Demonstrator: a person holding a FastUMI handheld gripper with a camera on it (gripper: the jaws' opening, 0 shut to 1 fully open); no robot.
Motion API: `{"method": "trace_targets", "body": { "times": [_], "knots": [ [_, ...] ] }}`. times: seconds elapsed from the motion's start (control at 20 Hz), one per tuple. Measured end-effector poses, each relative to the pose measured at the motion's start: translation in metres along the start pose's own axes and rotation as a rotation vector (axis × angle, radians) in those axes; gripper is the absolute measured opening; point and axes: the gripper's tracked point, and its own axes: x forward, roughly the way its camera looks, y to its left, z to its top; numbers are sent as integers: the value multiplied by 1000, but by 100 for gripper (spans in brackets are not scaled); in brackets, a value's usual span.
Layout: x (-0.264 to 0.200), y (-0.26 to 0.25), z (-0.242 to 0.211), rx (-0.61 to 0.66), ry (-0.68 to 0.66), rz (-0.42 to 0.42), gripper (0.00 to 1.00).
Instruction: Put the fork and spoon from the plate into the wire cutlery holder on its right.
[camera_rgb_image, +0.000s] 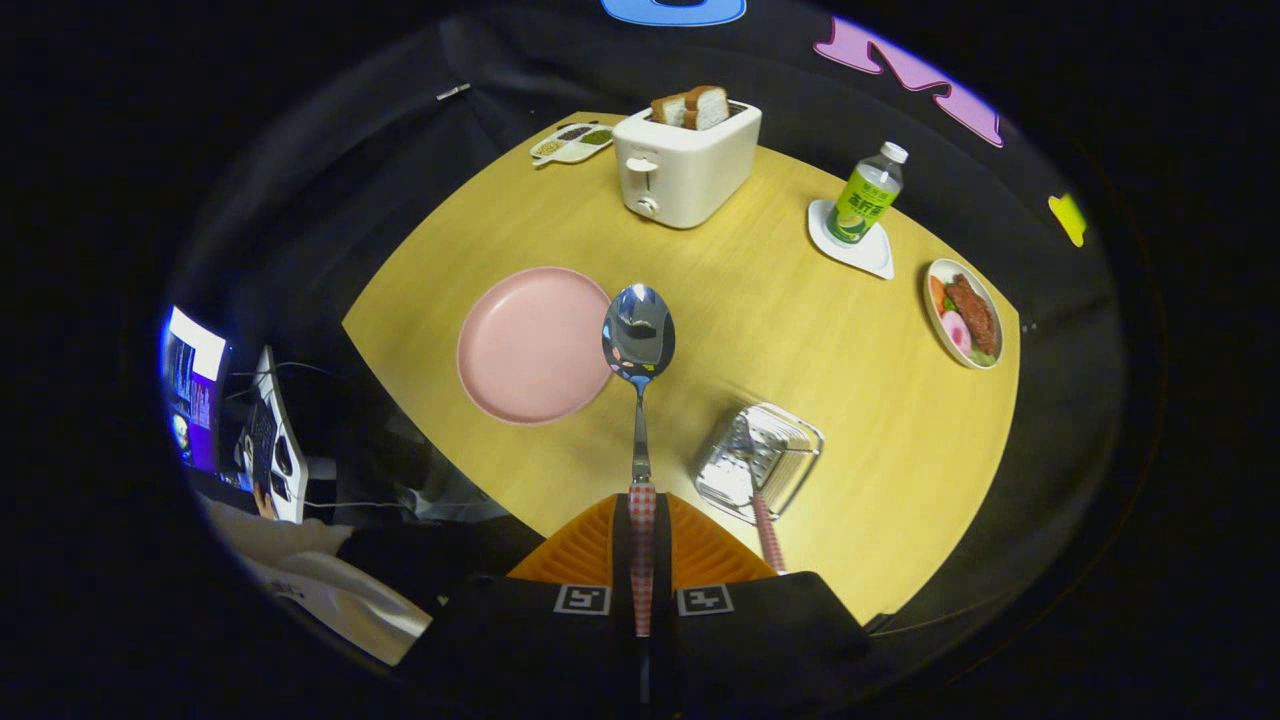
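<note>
The shiny steel spoon with checked handle (639, 345) is clamped between the gripper (641, 575) fingers; the wire cutlery holder (760, 460) is seen right of the round pink plate (533, 344).

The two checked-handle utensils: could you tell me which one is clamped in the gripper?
The spoon: the gripper is shut on its handle, bowl pointing ahead. The fork already stands in the wire holder.

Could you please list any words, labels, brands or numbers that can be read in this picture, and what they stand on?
Label on the bottle: there is print, but it is too small and blurred to read.
The screen: too blurred to read.
The gripper, shut on the handle of the spoon: two square coded markers, no words.
</note>
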Motion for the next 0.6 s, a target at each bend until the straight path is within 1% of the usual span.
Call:
{"method": "trace_targets", "body": {
  "times": [0.15,0.35,0.6],
  "knots": [
    [-16,-36,-20,-35,106,-33,9],
    [-10,-57,-42,-59,270,-1,9],
    [7,-66,-46,-120,420,30,11]
  ]
}}
